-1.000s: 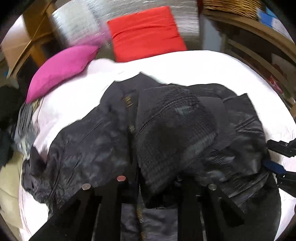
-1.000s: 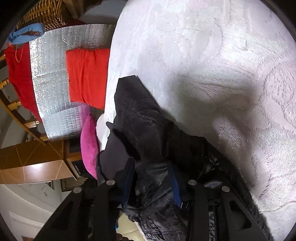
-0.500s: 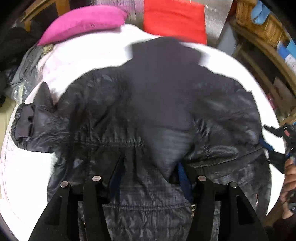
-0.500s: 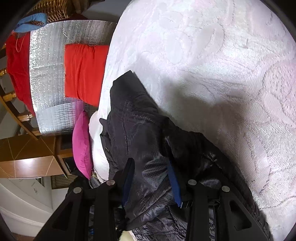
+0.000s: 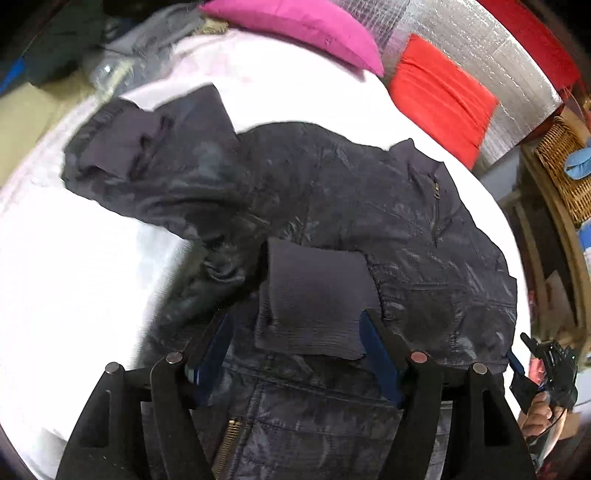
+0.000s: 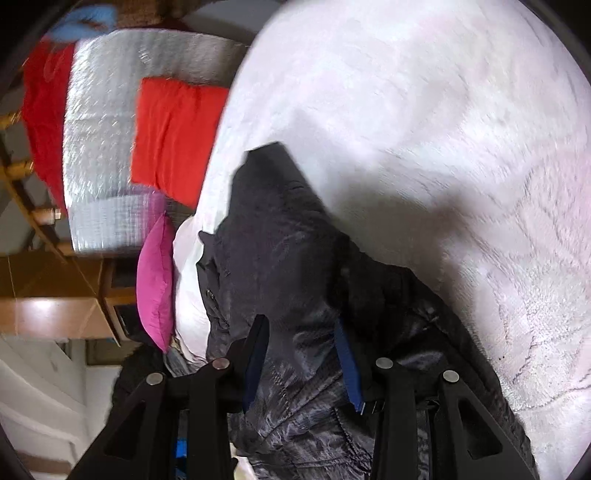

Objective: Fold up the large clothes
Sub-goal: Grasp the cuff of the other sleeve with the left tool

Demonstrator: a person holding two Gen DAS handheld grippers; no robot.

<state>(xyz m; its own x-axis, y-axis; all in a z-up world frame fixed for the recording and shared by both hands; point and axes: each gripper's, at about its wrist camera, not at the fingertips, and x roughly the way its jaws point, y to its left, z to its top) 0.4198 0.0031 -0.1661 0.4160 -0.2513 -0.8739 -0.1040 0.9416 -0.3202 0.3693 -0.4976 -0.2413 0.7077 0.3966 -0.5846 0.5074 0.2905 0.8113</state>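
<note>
Right wrist: jacket [image 6: 295, 280] hem hidden

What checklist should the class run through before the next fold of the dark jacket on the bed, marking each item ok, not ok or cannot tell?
1. Left gripper free of cloth: ok; its jaws have just been opening, and the ribbed cuff lies between them unpinched.
2. Right gripper holds the jacket: ok, fabric is bunched between the pads.
3. Near sleeve folded onto the body: ok.
4. Far sleeve folded in: not ok, it sprawls onto the white bedspread.
5. Zip closed: cannot tell.
6. Pink pillow off the jacket: ok.
</note>
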